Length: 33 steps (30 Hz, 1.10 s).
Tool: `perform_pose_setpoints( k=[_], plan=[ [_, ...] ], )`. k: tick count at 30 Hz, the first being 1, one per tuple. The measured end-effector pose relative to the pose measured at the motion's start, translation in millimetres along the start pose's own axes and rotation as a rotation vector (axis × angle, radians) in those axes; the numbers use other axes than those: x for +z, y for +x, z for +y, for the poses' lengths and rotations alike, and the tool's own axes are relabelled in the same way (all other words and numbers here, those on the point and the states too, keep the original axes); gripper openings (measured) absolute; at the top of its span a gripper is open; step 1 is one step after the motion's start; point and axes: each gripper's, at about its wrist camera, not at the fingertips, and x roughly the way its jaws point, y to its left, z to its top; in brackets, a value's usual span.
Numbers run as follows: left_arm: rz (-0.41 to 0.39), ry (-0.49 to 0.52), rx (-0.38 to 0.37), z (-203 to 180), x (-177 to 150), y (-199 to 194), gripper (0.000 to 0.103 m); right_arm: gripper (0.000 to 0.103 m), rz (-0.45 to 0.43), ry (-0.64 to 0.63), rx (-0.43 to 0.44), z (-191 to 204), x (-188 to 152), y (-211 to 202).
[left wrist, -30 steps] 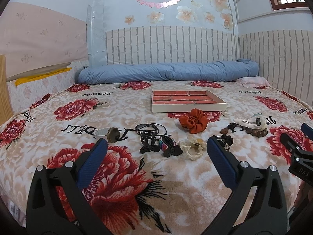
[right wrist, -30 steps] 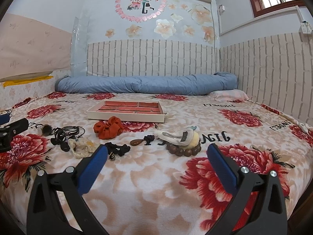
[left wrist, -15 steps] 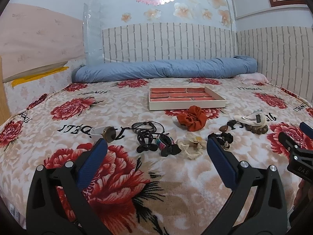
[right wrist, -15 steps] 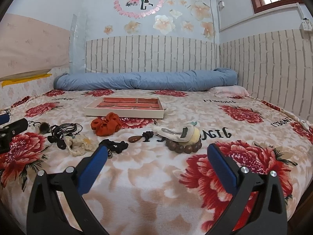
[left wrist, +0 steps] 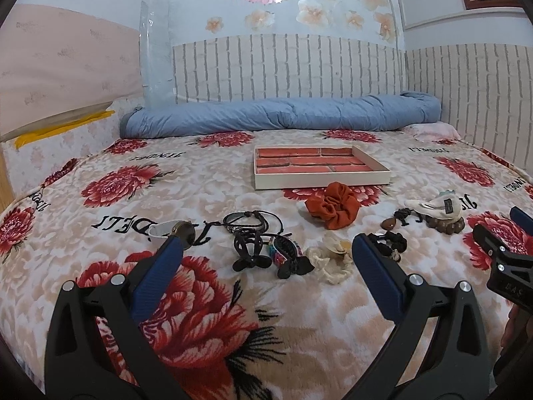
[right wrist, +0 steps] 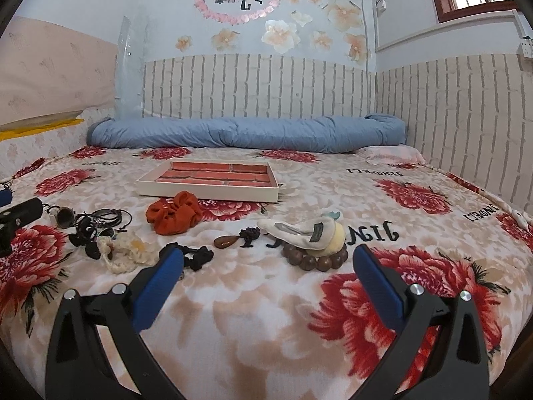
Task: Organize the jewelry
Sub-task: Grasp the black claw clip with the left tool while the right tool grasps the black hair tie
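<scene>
A white tray with a red brick-pattern lining lies on the floral bedspread; it also shows in the right wrist view. In front of it lie an orange scrunchie, black cord bracelets, black hair claws, a cream scrunchie, a watch, a wooden bead bracelet under a white plush clip, and a brown pendant. My left gripper is open above the hair claws. My right gripper is open, near the beads.
A rolled blue duvet lies along the brick-pattern wall at the back. A pink pillow sits at the back right. The right gripper's black body shows at the left wrist view's right edge.
Both grippers have dropped and moved slightly forward toward the jewelry. Both stay open and empty. Nothing on the bed has moved.
</scene>
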Motion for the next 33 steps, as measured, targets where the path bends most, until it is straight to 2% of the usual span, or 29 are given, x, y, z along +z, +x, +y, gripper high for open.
perform_pose_setpoints(
  k=[4, 15, 20, 26, 33],
  plan=[
    [0.020, 0.010, 0.009, 3, 3, 11, 0.098, 0.099, 0.016, -0.008, -0.040, 3, 3, 11],
    [0.097, -0.005, 0.011, 27, 10, 48, 0.098, 0.099, 0.116, 0.009, 0.014, 13, 10, 45],
    [0.168, -0.022, 0.018, 40, 10, 76, 0.098, 0.099, 0.158, -0.014, 0.023, 24, 13, 62],
    [0.209, -0.015, 0.019, 46, 10, 100, 0.098, 0.099, 0.226, -0.013, 0.037, 31, 14, 84],
    [0.278, -0.004, -0.023, 48, 6, 123, 0.097, 0.098, 0.318, 0.001, 0.031, 39, 14, 111]
  ],
)
